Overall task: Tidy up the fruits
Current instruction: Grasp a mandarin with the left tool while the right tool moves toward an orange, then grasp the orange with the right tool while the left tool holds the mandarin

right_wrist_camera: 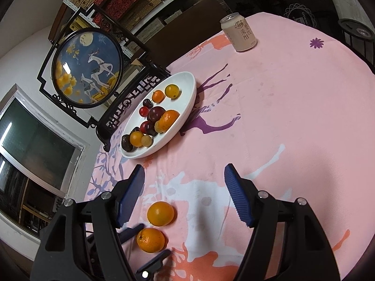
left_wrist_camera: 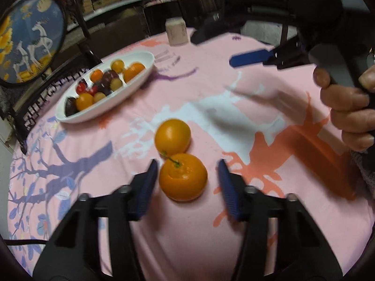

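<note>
Two oranges lie touching on the pink tablecloth. The nearer orange [left_wrist_camera: 183, 180], with a green stem, sits between the open fingers of my left gripper [left_wrist_camera: 187, 167]; the left finger is close beside it, not closed on it. The farther orange [left_wrist_camera: 172, 136] lies just beyond. In the right wrist view both oranges show, the stemmed one [right_wrist_camera: 150, 240] flanked by the left gripper's fingers and the other [right_wrist_camera: 160, 213] above it. My right gripper [right_wrist_camera: 184, 172] is open and empty, held above the table. A white oval dish [left_wrist_camera: 140, 57] [right_wrist_camera: 189, 79] holds several small fruits.
A pale drink can [right_wrist_camera: 239, 32] [left_wrist_camera: 176, 31] stands at the table's far side. A round framed deer picture [right_wrist_camera: 88, 66] on a black stand sits behind the dish at the table's edge. The right gripper's blue finger [left_wrist_camera: 249, 57] and the hand holding it hang at upper right.
</note>
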